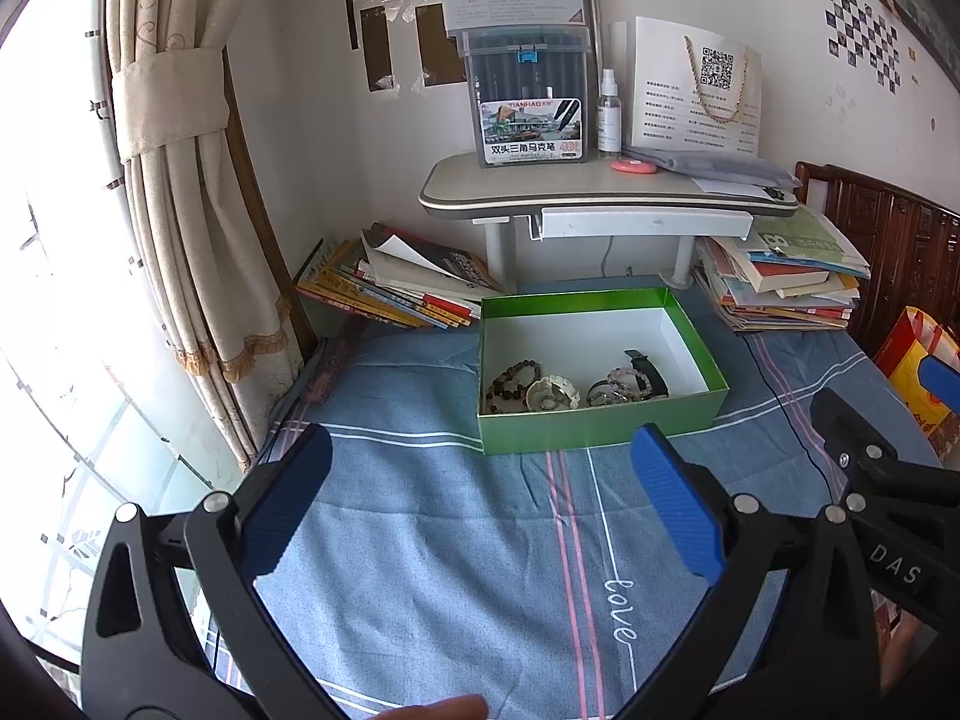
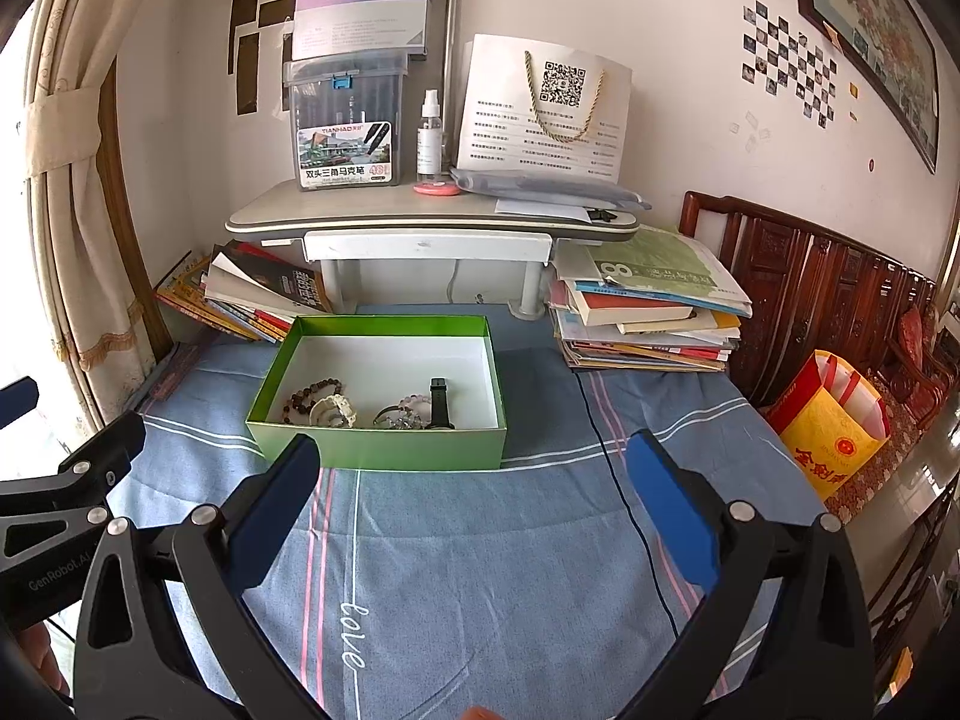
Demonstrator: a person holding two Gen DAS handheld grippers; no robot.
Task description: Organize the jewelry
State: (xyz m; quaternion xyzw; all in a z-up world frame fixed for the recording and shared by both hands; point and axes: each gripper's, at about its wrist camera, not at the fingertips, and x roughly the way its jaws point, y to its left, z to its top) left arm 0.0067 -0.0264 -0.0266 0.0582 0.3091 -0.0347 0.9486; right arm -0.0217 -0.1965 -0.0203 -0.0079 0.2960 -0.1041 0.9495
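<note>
Landmark: green box (image 2: 384, 450) on the blue bedspread (image 2: 480, 570).
Jewelry: dark bead bracelet (image 2: 313, 394), white bracelet (image 2: 336, 410), pale bead bracelet (image 2: 408, 414) and black watch (image 2: 441, 405) all lie inside the box, along its near wall.
Left gripper (image 1: 480, 504): fingers wide apart, empty, short of the box.
Right gripper (image 2: 474, 501): fingers wide apart, empty, short of the box.
Progress: seemingly done; no pieces visible outside the box.

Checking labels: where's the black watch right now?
In both wrist views the black watch lies inside the green box, at its right end near the front wall, just right of the pale bead bracelet.
</note>
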